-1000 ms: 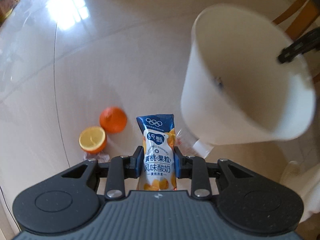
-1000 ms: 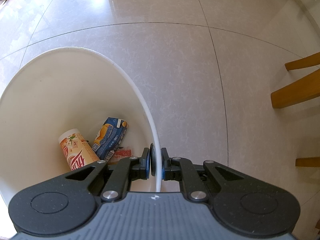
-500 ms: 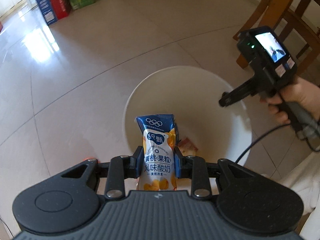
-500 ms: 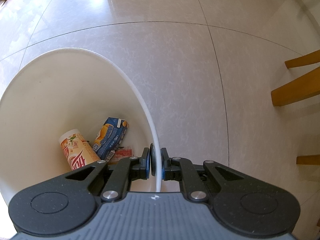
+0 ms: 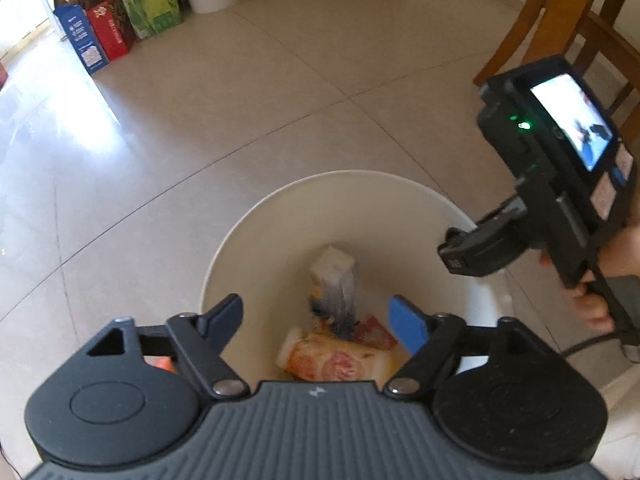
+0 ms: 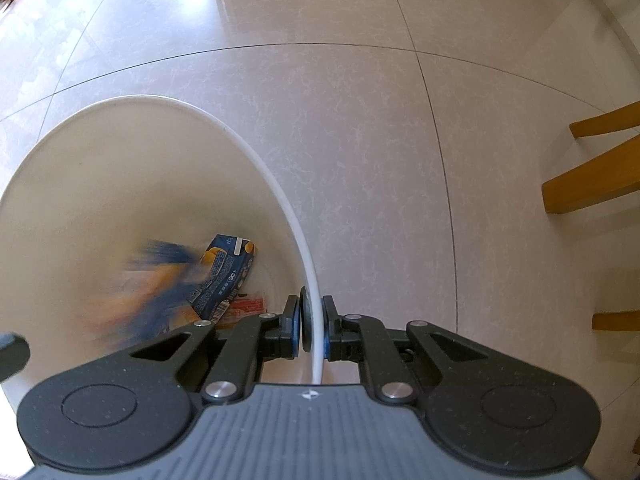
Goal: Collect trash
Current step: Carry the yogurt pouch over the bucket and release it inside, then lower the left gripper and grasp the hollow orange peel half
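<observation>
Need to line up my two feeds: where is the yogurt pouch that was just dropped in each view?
Left wrist: yogurt pouch mid-fall, blurred, centre of the white bin, between the open left gripper fingers.
Right wrist: blue-orange blur lower left, inside the bin.
Shared landmark: the bin rim, clamped by the right gripper.

Bin (image 5: 240,240) mouth open; right gripper (image 5: 460,258) beside rim.

You can't get a legible word from either view. The blue carton (image 6: 224,276) in the bin shows dense white print and a barcode-like strip, too small to read; the boxes (image 5: 116,28) by the far wall carry print, also unreadable.
</observation>
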Motion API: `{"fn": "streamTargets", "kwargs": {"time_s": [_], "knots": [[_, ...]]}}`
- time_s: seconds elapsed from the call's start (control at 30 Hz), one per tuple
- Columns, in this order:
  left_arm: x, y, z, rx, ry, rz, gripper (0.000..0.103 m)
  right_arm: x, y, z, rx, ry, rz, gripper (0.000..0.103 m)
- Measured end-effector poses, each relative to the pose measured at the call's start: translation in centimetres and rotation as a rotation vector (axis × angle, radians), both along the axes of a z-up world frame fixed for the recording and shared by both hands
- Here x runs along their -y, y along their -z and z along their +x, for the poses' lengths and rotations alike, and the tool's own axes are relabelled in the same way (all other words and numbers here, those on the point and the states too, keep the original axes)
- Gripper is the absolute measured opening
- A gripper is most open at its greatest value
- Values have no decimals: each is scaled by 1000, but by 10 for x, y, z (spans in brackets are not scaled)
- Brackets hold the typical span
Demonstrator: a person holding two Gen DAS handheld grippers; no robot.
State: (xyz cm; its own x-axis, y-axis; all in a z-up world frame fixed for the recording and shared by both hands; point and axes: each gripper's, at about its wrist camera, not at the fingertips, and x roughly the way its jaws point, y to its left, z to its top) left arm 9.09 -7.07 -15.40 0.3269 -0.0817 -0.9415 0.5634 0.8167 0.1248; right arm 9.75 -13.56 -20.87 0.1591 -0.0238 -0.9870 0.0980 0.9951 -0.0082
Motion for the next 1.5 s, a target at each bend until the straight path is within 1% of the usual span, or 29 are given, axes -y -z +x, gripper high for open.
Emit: {"fn": "streamTargets", "kwargs": {"time_s": [0.17,0.27,0.43,0.5,0.63,0.73,0.87,1.03,1.17,1.3,1.43,1.5], "knots": [[-7,-1,9,-20,-30,-22,82,1,0,0,0,-3,0,12],[-16,-4,11,-17,-52,-12,84,1,0,0,0,-2,0,12],[-48,-11,15,0,-120,-4,88,3,-1,2,-7,7,10,12],[-62,-11,17,4,-150,-1,91,3,-1,2,-5,0,3,12],[-95,-5,21,20,-224,28,92,1,-1,2,-5,-2,2,12],[-121,3,24,12,-289,25,92,1,-1,2,-3,-4,0,12],[-151,23,27,8,-351,18,93,0,0,1,-3,-5,-3,12],[-190,63,31,-7,-439,27,93,0,0,1,0,-7,-9,13],[-223,98,32,-25,-531,22,93,-2,1,0,1,-9,-15,13],[-249,129,36,-16,-576,51,93,-3,1,0,1,-9,-17,13],[-275,158,39,-18,-623,42,93,-4,1,1,-1,-11,-24,13],[-281,171,37,-21,-626,57,93,-4,1,2,-3,-8,-22,13]]}}
